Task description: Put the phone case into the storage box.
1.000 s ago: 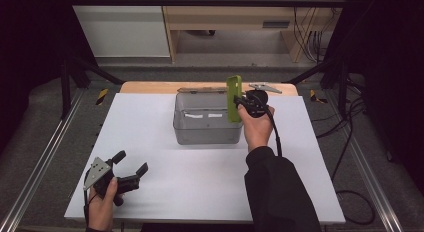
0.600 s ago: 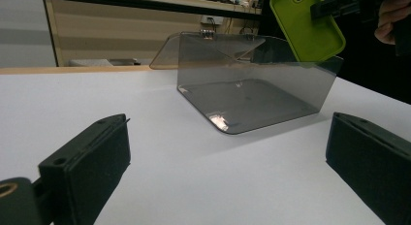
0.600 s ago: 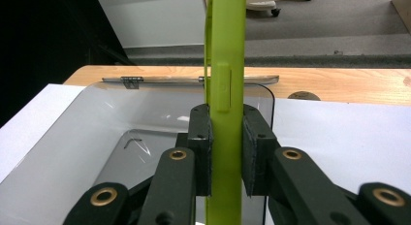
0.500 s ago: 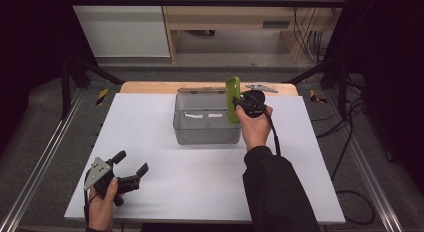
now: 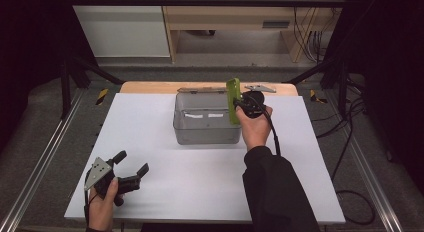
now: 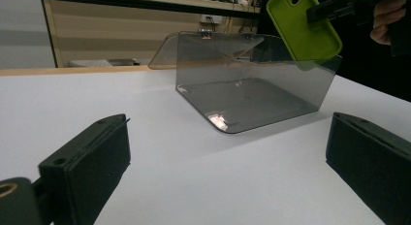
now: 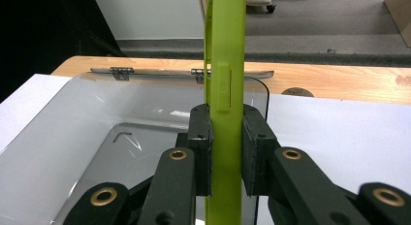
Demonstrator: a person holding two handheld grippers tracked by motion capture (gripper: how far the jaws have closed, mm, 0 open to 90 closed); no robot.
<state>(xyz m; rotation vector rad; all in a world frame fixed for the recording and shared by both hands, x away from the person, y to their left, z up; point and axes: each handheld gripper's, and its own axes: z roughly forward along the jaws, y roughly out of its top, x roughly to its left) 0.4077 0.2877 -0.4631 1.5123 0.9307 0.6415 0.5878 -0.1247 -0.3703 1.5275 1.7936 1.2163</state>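
Observation:
A lime-green phone case [image 5: 233,100] stands on edge above the right wall of a clear grey box [image 5: 206,123]. The box's lid is folded back behind it. My right gripper [image 5: 243,105] is shut on the case. In the right gripper view both pads press the case's [image 7: 224,65] flat sides, with the box [image 7: 87,137] below and to the left. My left gripper [image 5: 132,162] rests at the table's near left corner, open and holding nothing. In the left gripper view its jaws stand wide apart over the white top, facing the box [image 6: 252,89] and the case [image 6: 303,28].
The box sits at the back centre of the white table top [image 5: 150,142]. A wooden strip [image 5: 145,87] runs along the far edge, with a metal bracket [image 5: 261,88] on it. Metal rails [image 5: 45,157] flank the table. The right gripper's cable [image 5: 272,134] trails along the forearm.

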